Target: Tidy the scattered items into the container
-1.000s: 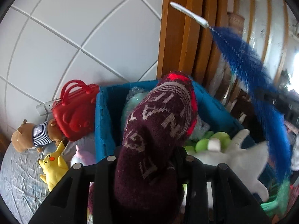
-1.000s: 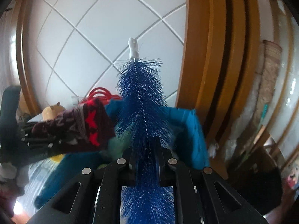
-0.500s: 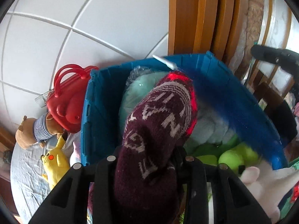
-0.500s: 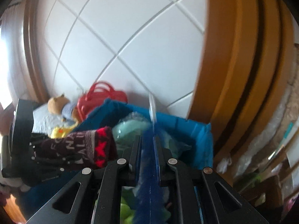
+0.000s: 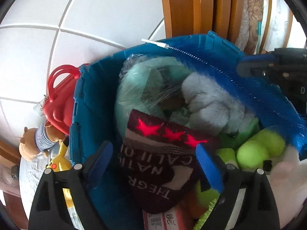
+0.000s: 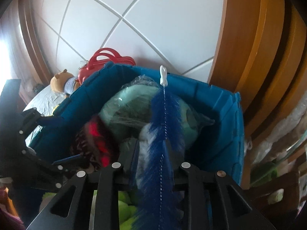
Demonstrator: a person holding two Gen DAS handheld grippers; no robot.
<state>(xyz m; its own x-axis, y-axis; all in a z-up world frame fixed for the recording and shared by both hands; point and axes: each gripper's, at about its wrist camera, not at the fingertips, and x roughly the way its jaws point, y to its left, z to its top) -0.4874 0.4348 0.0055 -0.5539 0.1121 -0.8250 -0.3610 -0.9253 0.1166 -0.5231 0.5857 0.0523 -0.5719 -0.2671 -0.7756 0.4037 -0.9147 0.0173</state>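
Container (image 5: 90, 103): a blue bin standing against a white tiled wall beside wooden door trim, already filled with soft items. Contents visible in the left wrist view: a mint-green plush wrapped in clear plastic (image 5: 145, 84) at the far side, a grey fluffy toy (image 5: 209, 103) near the middle, and green tennis balls (image 5: 257, 149) toward the near right corner.

Left gripper (image 5: 153, 159): positioned above the near edge of the container, jaws spread wide apart. The maroon sock (image 5: 159, 164), marked with red stars and white lettering, lies between the blue pads without touching either one and rests on the bin contents.

Right gripper (image 6: 151, 153): positioned over the right side of the container, jaws parted around the blue bottle brush (image 6: 163, 126). Whether the pads press on the bristles cannot be determined. The brush's white tip reaches the far rim.

Outside the container, at its left wall: a red handbag (image 5: 59, 99), a bear plush in a striped shirt (image 5: 36, 141) and a yellow plush (image 5: 59, 161), all on a pale cloth surface.
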